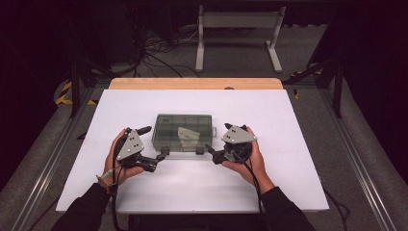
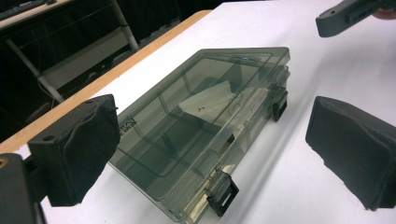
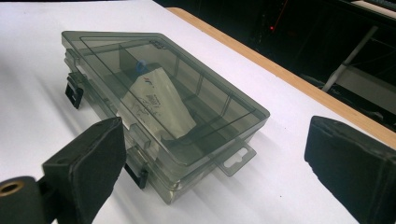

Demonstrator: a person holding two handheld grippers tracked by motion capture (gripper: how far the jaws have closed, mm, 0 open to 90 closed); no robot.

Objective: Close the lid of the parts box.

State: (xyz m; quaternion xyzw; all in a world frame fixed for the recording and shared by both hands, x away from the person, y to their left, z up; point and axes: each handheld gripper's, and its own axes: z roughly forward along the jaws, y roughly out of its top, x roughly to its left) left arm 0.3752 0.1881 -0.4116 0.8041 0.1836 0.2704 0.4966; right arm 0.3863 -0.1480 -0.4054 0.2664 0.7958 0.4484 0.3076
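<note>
A smoky see-through plastic compartment box [image 1: 183,132] lies flat in the middle of the white table, lid down. A white paper packet [image 1: 187,134] rests inside it. Two black latches [image 2: 223,196] [image 2: 279,100] sit on its near side. My left gripper [image 1: 155,142] is open at the box's near left corner, its jaws spread on either side of that corner [image 2: 212,154]. My right gripper [image 1: 219,138] is open at the near right corner [image 3: 219,172], by the box's hang tab [image 3: 236,158]. Neither gripper holds anything.
The white table top [image 1: 192,187] has bare room all around the box. A wooden strip [image 1: 192,83] runs along its far edge. Beyond it, a grey metal stand [image 1: 238,29] and cables [image 1: 159,53] lie on the dark floor.
</note>
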